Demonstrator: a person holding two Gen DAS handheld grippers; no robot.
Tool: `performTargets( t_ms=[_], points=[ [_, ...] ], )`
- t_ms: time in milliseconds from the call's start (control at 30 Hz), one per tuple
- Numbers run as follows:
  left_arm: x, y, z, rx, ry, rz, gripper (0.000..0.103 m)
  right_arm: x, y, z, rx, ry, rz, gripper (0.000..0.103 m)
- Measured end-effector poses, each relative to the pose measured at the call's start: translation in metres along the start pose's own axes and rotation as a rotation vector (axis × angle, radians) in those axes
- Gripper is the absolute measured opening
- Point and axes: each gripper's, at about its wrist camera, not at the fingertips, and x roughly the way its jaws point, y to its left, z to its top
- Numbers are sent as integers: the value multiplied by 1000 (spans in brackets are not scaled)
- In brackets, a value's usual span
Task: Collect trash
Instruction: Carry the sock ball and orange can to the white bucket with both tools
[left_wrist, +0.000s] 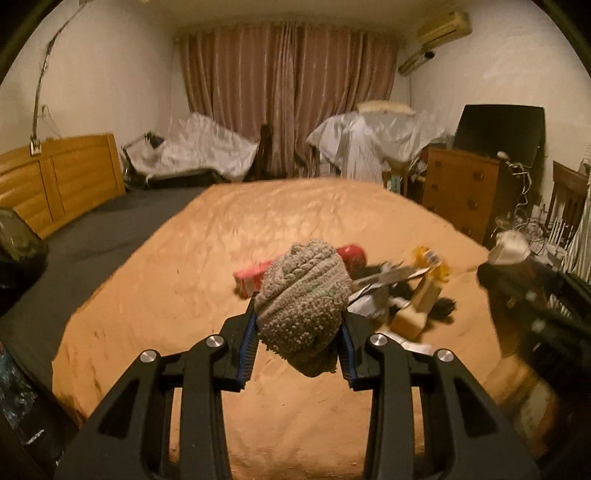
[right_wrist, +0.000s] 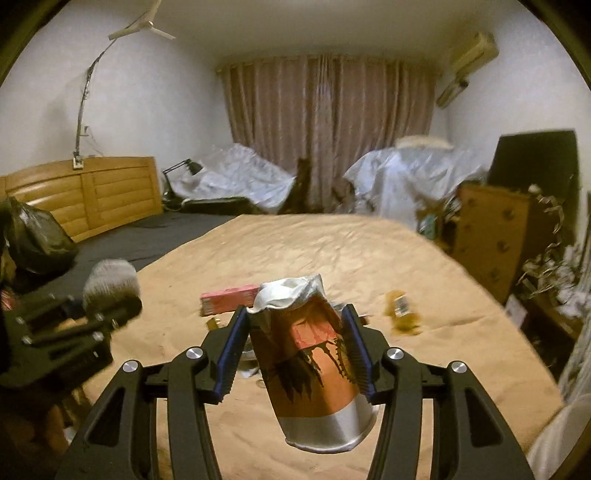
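Note:
My left gripper (left_wrist: 297, 321) is shut on a balled grey knitted cloth (left_wrist: 304, 302) and holds it above the orange bedspread (left_wrist: 166, 295). My right gripper (right_wrist: 295, 336) is shut on a crushed orange-and-white paper cup (right_wrist: 314, 369). Behind them on the bed lies a trash pile: a pink box (left_wrist: 249, 277), a red can (left_wrist: 352, 254), a yellow wrapper (left_wrist: 432, 262), a small bottle (left_wrist: 417, 306) and dark scraps. The right gripper shows at the right of the left wrist view (left_wrist: 535, 295). The left gripper with its cloth shows at the left of the right wrist view (right_wrist: 88, 314).
A black trash bag (right_wrist: 37, 236) sits at the left on the dark grey mattress (left_wrist: 92, 229) by the wooden headboard (left_wrist: 55, 181). A wooden dresser (left_wrist: 461, 188) with a black monitor and cluttered chairs stand to the right. Sheet-covered furniture and curtains are at the back.

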Motion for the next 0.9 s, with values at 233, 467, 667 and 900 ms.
performTargets(
  t_ms=[233,467,667,900],
  points=[
    [-23,-22,6,31,-56,-34,35,-49,-4,5,20,-64,-51,53],
    [-28,-34,13,39,-71,-51,35,-81,-5,2,42,-67,-72,53],
    [-34,-35,10,46,-85,-51,35,-87,6,8,42,-75,-75,53],
    [-38,-56,14,68,-106,-85,35,-99,-13,18,42,-77,-109,53]
  ],
)
